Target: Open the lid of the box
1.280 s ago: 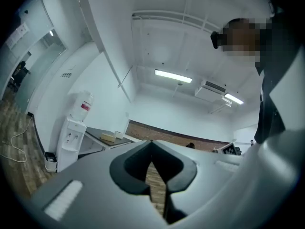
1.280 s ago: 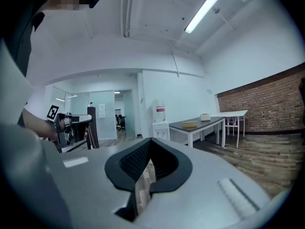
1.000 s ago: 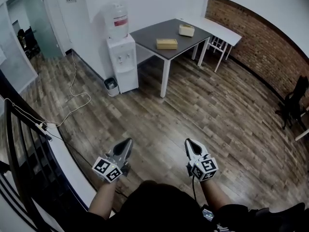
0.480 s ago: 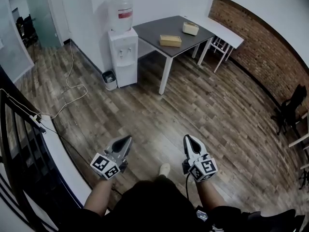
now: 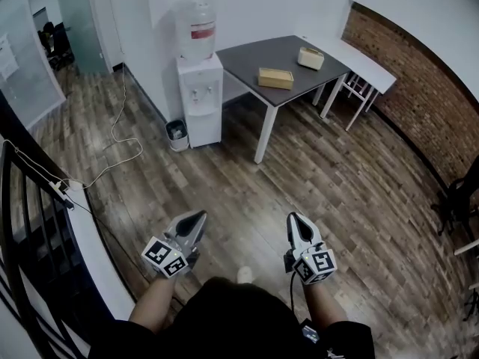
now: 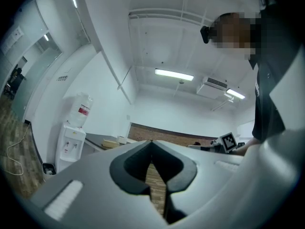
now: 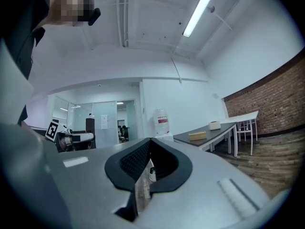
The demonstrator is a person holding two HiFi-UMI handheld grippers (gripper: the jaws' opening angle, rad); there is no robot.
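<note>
Since a sec ago you've walked fwd: the grey table (image 5: pixel 254 54) w/ its two boxes has slid right and a bit lower in the head view. A shoe toe (image 5: pixel 245 274) now shows on the floor btw your arms, while both grippers keep the same spot low in that view. You hold the left gripper (image 5: pixel 197 221) and the right gripper (image 5: pixel 294 223) out in front of your body, side by side and well apart, marker cubes toward you, tips pointing ahead approx level. Both pairs of jaws are pressed together w/ nothing btw them; each gripper view shows only room and floor past the closed tips. The tan box (image 5: pixel 275 78) lies flat near the table's front edge, well ahead of both tips, nearer the right gripper's line; lid detail is too small to make out. The cream box (image 5: pixel 310 57) sits further back on the same table, apart from the tan one; which of the two is meant, can't tell. The water dispenser (image 5: pixel 200 99) stands against the table's left end, a small bin (image 5: pixel 177 134) just beside it, a cable (image 5: pixel 120 137) looping further left, and a black railing (image 5: pixel 22 223) at your left. The wood floor (image 5: pixel 247 178) stretches from your tips to the table legs.
</note>
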